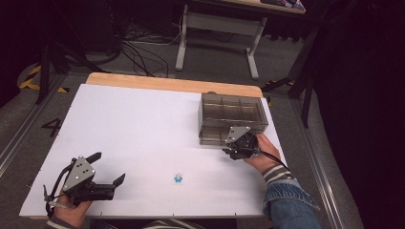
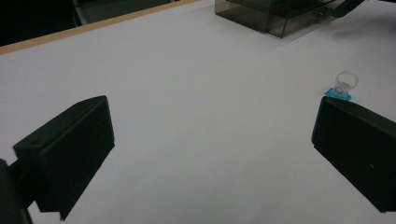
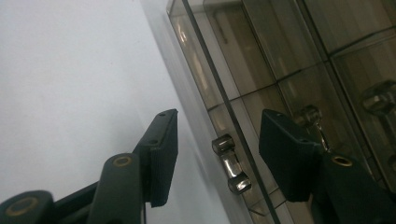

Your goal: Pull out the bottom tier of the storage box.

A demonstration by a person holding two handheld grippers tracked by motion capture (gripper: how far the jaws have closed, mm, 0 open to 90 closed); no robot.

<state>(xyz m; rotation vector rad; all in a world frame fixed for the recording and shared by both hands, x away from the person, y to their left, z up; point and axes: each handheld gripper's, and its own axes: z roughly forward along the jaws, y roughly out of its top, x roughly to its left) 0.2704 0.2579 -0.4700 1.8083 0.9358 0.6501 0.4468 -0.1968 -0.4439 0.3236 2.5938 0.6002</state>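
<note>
Tabletop: white sheet (image 1: 133, 129) laid over a wooden top, whose far edge shows as a tan strip (image 1: 172, 83).
Room: grey carpeted floor (image 1: 210, 57) beyond the tabletop, with black cables (image 1: 138, 52) across it, the white leg frame (image 1: 217, 28) of another table, and yellow-black hazard tape (image 1: 29, 78) at the left.
Drawer box: smoky translucent organiser (image 1: 232, 118) with compartments, at the far right of the tabletop, close to the right edge.
Drawer handle: small clear cylindrical knob (image 3: 231, 163) on the box front, seen in the right gripper view.
Right gripper: (image 1: 239, 149) at the near front of the box; fingers (image 3: 161, 156) apart, one on each side of the handle, neither pressing on it.
Left gripper: (image 1: 109, 168) low at the near left, well apart from the box; fingers (image 2: 70, 154) wide apart with nothing between them.
Small object: clear ring on a blue base (image 1: 178, 179) (kind not legible), near the front middle of the sheet, just beyond one left finger in the left gripper view.
Cut off: the person's forearms at the bottom edge; a striped cuff and denim sleeve (image 1: 286, 200) on the right.
Hard to make out: compartment contents; dark surroundings at the far right.
</note>
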